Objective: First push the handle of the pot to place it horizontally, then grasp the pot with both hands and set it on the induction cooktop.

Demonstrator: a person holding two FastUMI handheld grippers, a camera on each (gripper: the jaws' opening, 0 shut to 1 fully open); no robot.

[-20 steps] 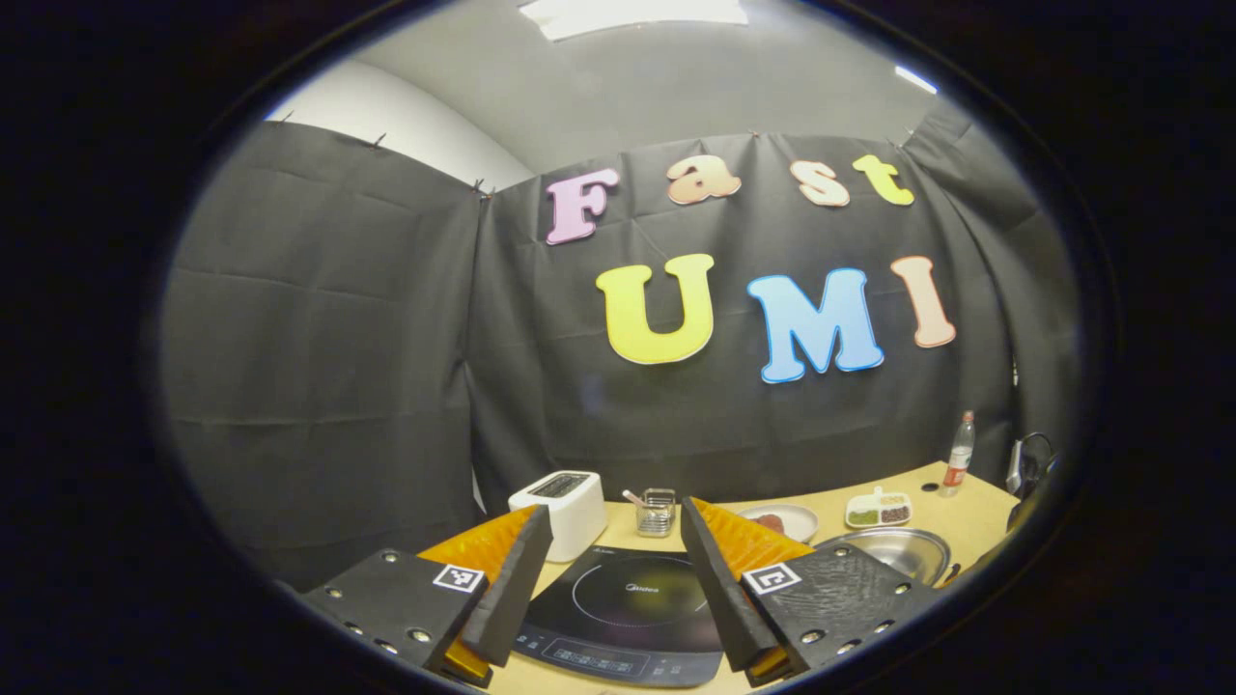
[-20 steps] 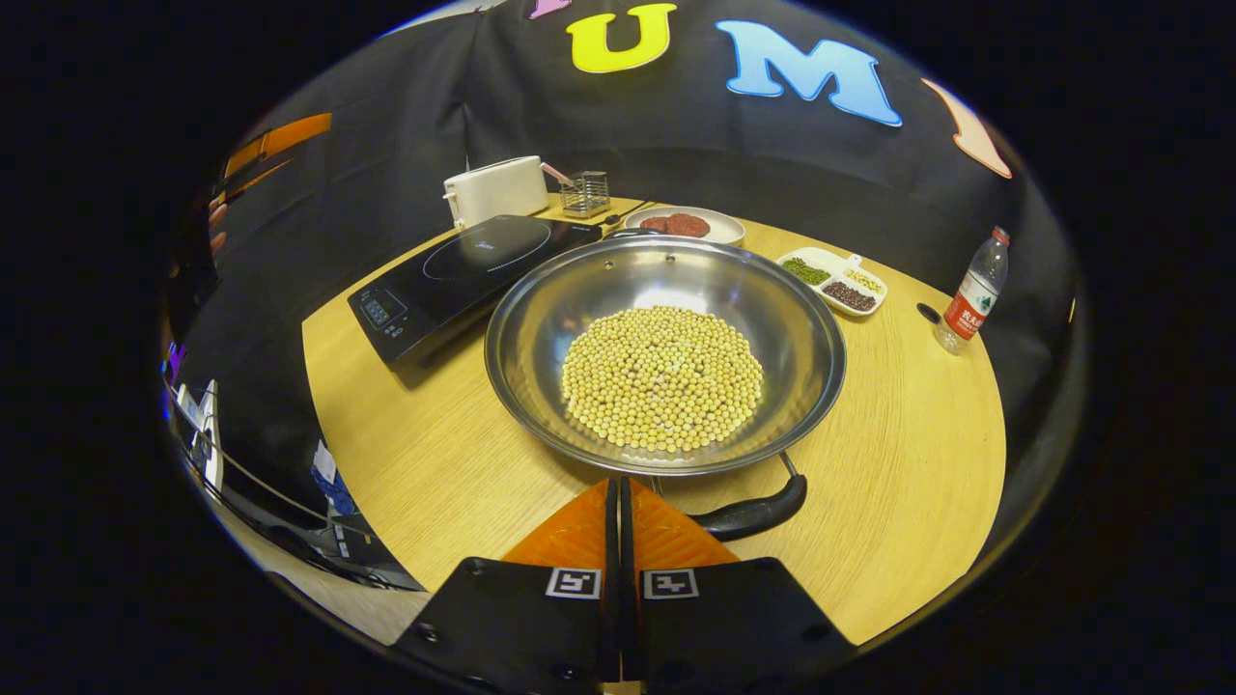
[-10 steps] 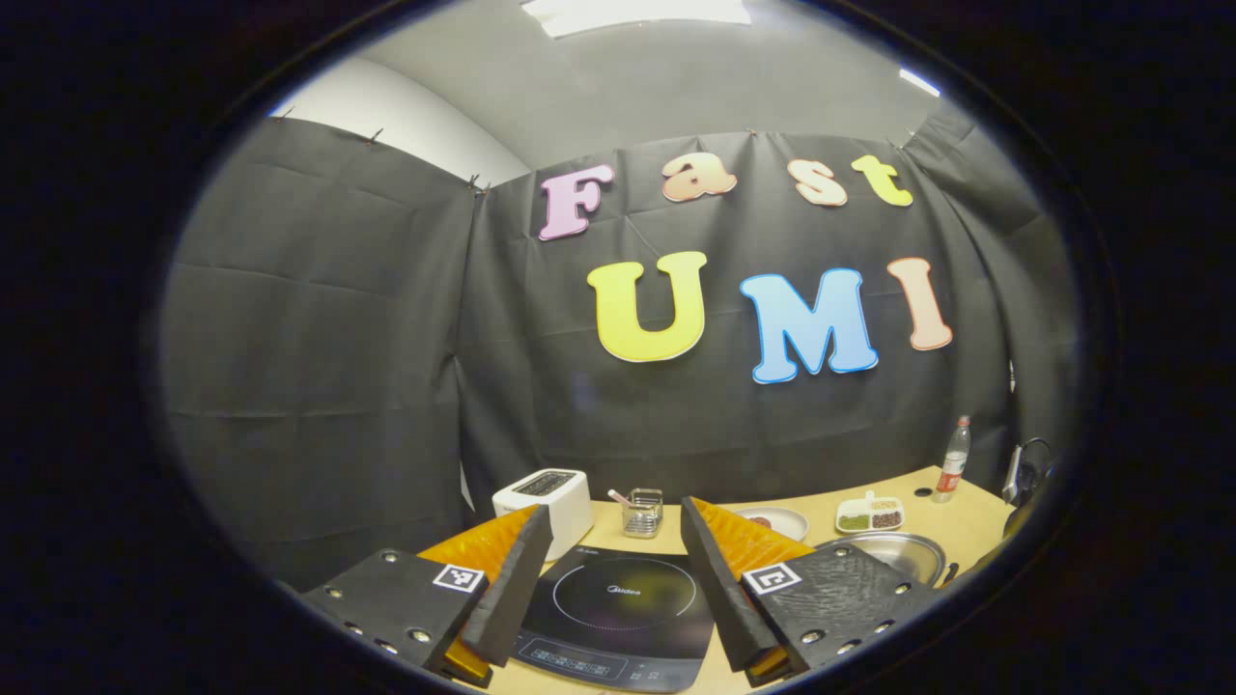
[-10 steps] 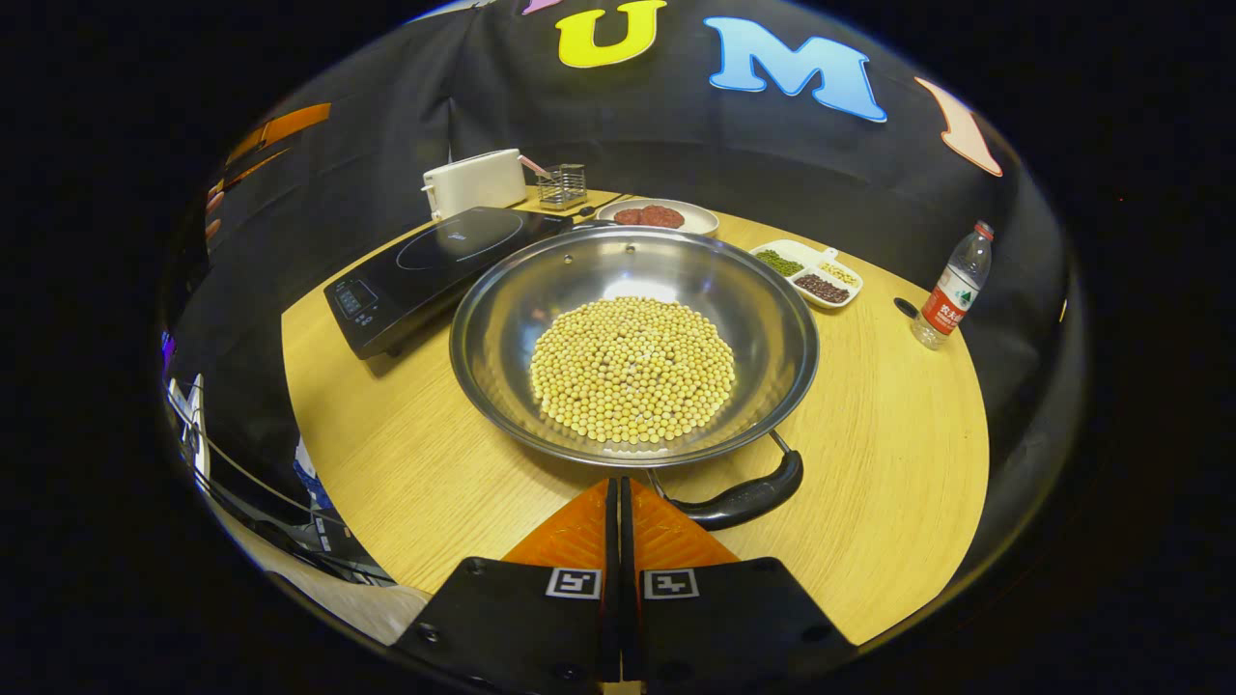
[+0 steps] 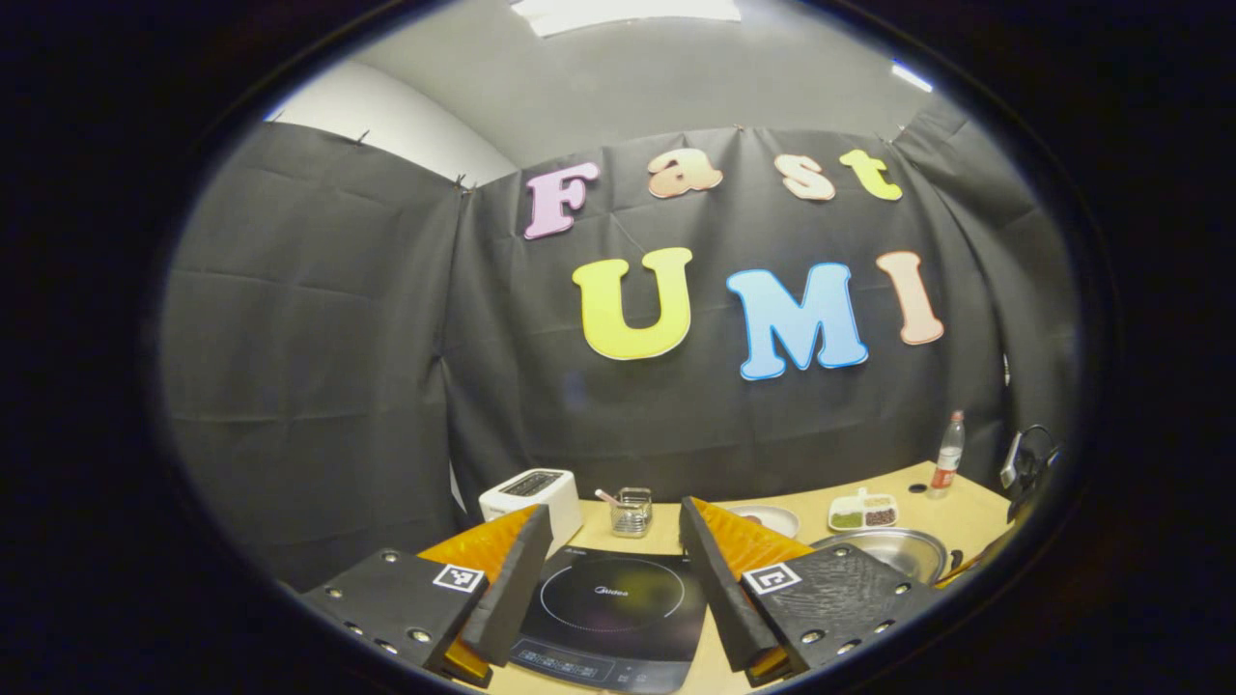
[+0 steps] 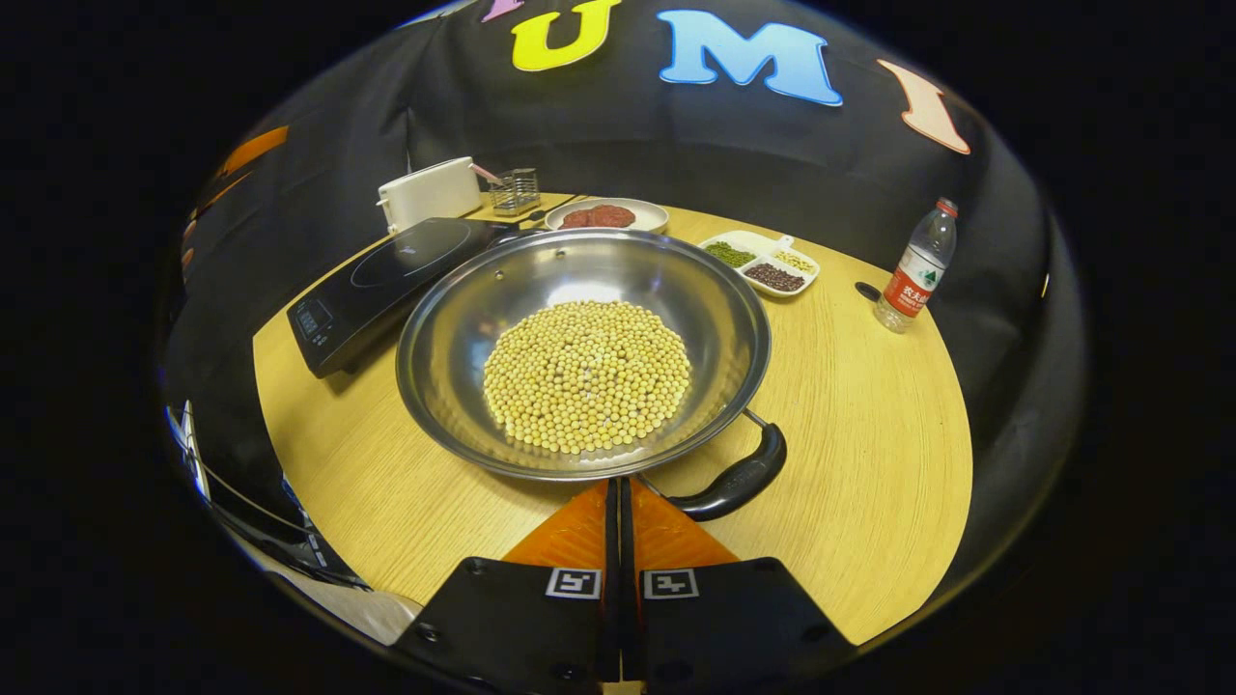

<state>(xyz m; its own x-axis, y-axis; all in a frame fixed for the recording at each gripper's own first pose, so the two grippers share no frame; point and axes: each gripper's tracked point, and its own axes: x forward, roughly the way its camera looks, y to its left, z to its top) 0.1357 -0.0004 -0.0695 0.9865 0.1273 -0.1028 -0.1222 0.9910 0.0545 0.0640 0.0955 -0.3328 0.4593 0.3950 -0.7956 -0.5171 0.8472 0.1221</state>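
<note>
Wooden surface (image 6: 869,463) carries the pot (image 6: 583,352) of beans, whose handle (image 6: 736,478) has swung rightward since a second ago. Right hand-held gripper (image 6: 619,502), fingers pressed together on nothing, sits beside that handle. Left hand-held gripper (image 5: 606,569) gapes wide over the cooktop (image 5: 610,618). Toaster (image 6: 429,192), plate (image 6: 606,214), bottle (image 6: 915,268) stand behind.

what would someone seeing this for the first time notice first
In the right gripper view, the big shiny steel pot heaped with pale yellow beans sits mid-table, its black loop handle angled toward the shut right tool. Left of it lies the flat black induction cooktop. In the left gripper view, the open left tool hovers over that cooktop.
</note>
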